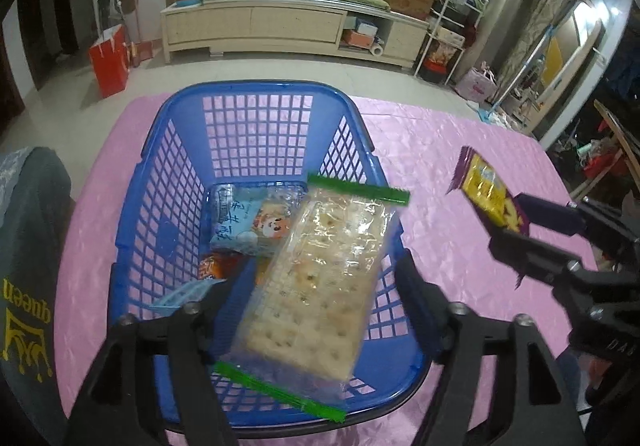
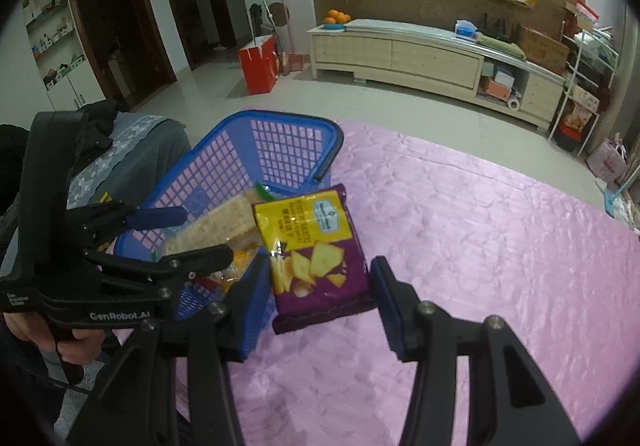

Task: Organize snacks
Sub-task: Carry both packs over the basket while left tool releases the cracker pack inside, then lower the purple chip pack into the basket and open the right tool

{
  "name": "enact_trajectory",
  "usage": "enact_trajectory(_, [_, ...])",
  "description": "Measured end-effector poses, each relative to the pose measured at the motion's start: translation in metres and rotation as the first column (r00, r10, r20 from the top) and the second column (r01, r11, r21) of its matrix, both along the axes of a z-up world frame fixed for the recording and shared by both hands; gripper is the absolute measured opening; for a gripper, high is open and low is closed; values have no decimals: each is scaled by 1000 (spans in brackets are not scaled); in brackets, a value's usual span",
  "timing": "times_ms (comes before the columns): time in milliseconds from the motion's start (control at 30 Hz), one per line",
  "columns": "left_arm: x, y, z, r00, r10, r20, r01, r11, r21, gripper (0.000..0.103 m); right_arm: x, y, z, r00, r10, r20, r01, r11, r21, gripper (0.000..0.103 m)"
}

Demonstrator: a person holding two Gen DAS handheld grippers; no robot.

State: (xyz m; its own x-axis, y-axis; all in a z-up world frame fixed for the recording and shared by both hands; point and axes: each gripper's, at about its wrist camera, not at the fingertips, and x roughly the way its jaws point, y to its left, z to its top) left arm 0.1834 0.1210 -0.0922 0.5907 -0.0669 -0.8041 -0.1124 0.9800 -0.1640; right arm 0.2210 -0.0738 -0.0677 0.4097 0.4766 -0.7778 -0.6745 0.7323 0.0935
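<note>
A blue plastic basket (image 1: 184, 149) stands on the pink table; it also shows in the right wrist view (image 2: 280, 141). My left gripper (image 1: 320, 282) is shut on a clear cracker pack with green ends (image 1: 320, 278) and holds it over the basket; the pack also shows in the right wrist view (image 2: 224, 221). A light blue cartoon snack pack (image 1: 248, 226) and an orange pack (image 1: 212, 266) lie inside. My right gripper (image 2: 316, 282) is shut on a purple and yellow cracker bag (image 2: 312, 246), held just right of the basket; the bag also shows in the left wrist view (image 1: 488, 193).
The pink tablecloth (image 2: 480, 246) stretches to the right of the basket. A grey garment (image 1: 28, 246) with yellow print lies at the table's left edge. A cabinet (image 1: 280, 25) and a red bag (image 1: 110, 57) stand on the floor beyond.
</note>
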Motion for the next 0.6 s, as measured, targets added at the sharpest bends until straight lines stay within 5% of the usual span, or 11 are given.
enact_trajectory(600, [-49,49,35,997,34,75,-38,998,48,74,-21,63,20,993,111,41,-110,994,-20,55])
